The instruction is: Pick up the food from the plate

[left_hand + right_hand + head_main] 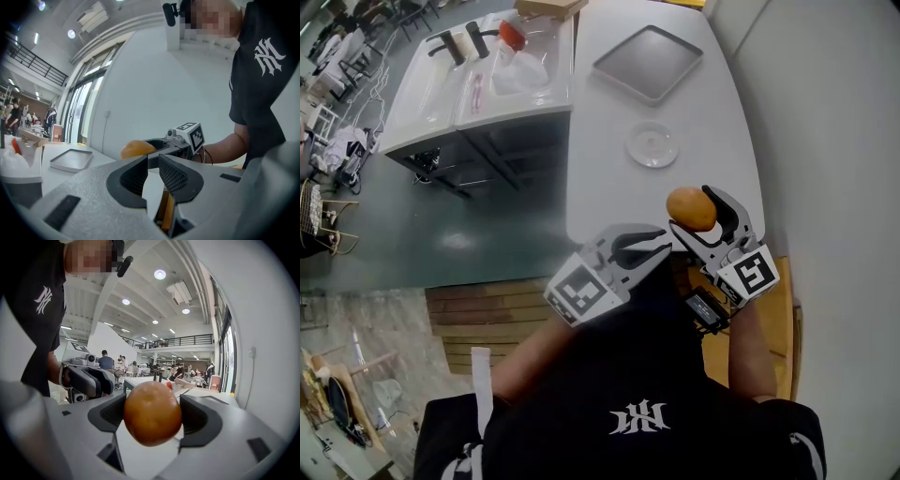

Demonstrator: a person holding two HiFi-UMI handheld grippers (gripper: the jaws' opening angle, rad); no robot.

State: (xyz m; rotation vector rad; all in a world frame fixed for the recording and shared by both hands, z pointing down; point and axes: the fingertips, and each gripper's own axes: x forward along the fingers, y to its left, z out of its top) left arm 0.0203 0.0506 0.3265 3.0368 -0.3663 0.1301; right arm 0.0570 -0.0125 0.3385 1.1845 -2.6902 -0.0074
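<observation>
Orange and smooth, the round food [152, 412] sat pinched between the jaws of the right gripper [703, 216], up in the air close to the person's body. It was well apart from the clear glass plate [652, 145], which lay bare on the white table [609, 169]. The left gripper [649, 248] was closed on nothing. The food looked shiny and slippery, and the jaws held only its sides — a loose squeeze or a quick swing could let it slip and drop.
</observation>
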